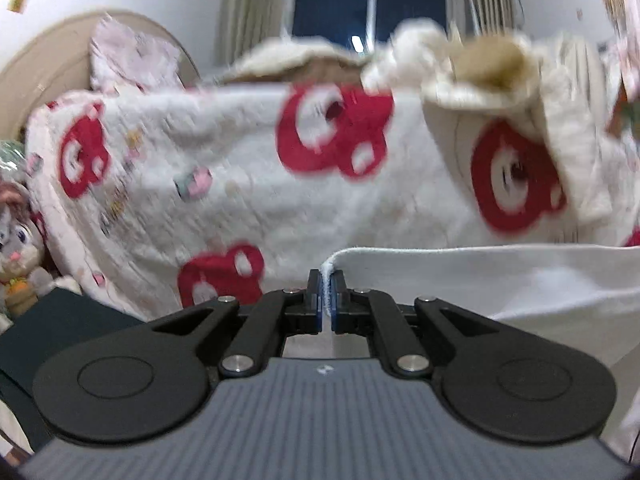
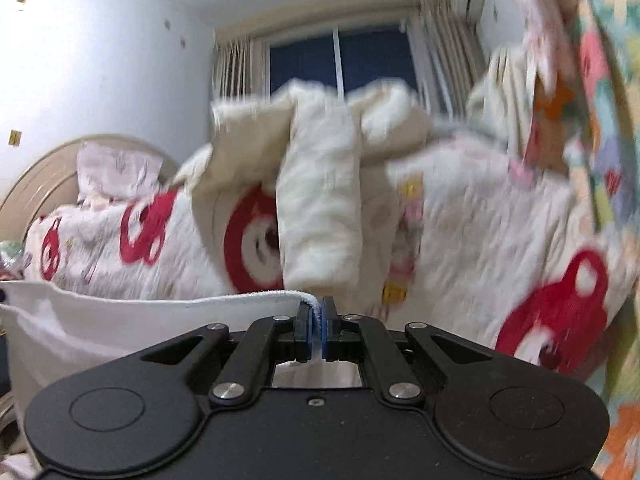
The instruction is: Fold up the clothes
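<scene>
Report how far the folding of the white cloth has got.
Done: both corners are picked up. The left gripper is shut on one corner of the white cloth, the right gripper on another, and its top edge spans between them. In hand: the cloth is held up in front of the bear-print blanket. Left: no fold shows yet, so the folding itself remains.

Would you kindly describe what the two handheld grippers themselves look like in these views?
Both are matte black. The left gripper and right gripper each have two narrow fingers with blue pads, driven by black link bars with silver pivot pins, and two rounded lobes with embossed circles. The left body is ribbed grey with a small logo; the right body is plain black. No cables or sleeves show.
</scene>
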Demonstrator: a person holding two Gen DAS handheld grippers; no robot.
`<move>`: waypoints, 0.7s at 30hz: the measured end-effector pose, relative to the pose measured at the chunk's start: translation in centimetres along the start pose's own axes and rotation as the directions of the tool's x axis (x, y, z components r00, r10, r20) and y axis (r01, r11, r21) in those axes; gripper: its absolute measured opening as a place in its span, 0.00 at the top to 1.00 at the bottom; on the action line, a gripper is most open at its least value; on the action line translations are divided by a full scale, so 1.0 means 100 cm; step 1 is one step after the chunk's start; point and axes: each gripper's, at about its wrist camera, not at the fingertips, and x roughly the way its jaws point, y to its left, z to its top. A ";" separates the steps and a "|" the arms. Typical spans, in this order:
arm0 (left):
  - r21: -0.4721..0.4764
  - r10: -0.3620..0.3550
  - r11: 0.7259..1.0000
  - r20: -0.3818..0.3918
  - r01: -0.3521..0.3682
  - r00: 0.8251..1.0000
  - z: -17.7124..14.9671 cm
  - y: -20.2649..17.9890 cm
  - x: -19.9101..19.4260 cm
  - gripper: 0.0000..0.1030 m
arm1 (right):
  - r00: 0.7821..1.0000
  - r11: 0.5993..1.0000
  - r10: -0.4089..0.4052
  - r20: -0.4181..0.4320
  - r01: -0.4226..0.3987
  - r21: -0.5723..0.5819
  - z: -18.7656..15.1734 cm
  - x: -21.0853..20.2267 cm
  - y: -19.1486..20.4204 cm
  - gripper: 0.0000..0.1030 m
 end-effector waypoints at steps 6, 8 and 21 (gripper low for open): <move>0.238 0.087 0.971 -0.215 -0.035 0.973 -0.034 -0.020 0.133 0.96 | 0.972 0.997 -0.064 -0.228 0.070 0.018 -0.032 0.092 -0.032 0.96; 0.259 0.115 0.964 -0.175 -0.067 0.978 -0.031 -0.026 0.170 0.96 | 0.965 0.993 -0.106 -0.241 0.113 0.016 -0.040 0.127 -0.041 0.97; 0.169 0.081 0.985 -0.354 -0.021 0.932 -0.155 -0.046 0.208 0.72 | 0.900 0.984 -0.170 -0.400 0.178 -0.018 -0.169 0.167 -0.049 0.54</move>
